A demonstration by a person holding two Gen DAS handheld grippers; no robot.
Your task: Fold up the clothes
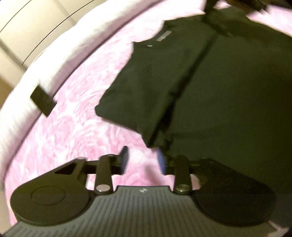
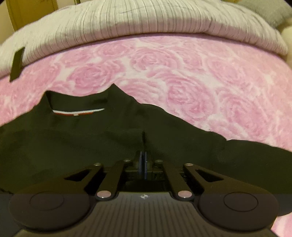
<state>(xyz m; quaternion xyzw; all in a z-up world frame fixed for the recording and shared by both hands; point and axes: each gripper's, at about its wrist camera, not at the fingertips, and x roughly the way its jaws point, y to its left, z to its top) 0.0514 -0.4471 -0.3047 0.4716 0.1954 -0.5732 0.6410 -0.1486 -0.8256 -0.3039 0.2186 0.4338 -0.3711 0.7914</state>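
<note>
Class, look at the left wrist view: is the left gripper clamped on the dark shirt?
No: the left gripper stands open over the pink blanket, and the dark shirt lies beyond its fingertips, none between them.

The shirt (image 2: pixel 76 142) under my tool is black, maybe very dark green in this dim light, with a white and red neck label (image 2: pixel 78 111). The blanket (image 2: pixel 182 76) is pink with pale rose swirls; the pillow (image 2: pixel 146 16) is white with thin dark stripes.
</note>
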